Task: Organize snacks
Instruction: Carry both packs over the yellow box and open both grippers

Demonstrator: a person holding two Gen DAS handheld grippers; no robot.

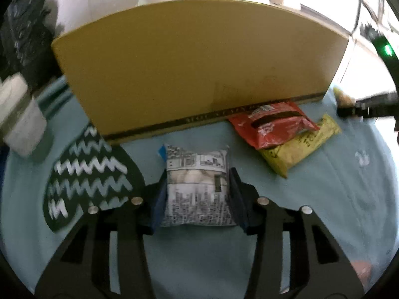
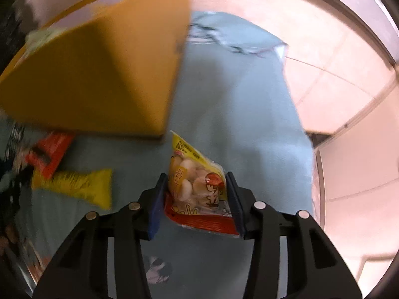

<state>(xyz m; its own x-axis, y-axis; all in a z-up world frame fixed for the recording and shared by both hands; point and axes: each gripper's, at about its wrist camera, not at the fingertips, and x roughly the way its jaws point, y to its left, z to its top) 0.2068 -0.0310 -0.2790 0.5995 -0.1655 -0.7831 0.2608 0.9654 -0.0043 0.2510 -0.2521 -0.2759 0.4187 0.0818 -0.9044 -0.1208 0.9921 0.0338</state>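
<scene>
Both my grippers are pinching a snack packet in front of the yellow box

In the left wrist view, my left gripper (image 1: 197, 186) has its two blue pads pressed against the sides of a white printed packet (image 1: 197, 186) at the centre of the frame, over the pale blue cloth (image 1: 324, 199); the yellow box (image 1: 199, 62) fills the upper half, and a red packet (image 1: 271, 127) lies on top of a yellow packet (image 1: 299, 149) at centre right, touching the box's lower edge. A dark zigzag patch (image 1: 89, 174) on the cloth sits at lower left. In the right wrist view, my right gripper (image 2: 197, 196) clamps a yellow-and-red packet (image 2: 197, 191) at centre frame, its top corner near the box's lower right corner; the view is blurred, with the red and yellow packets at left
</scene>
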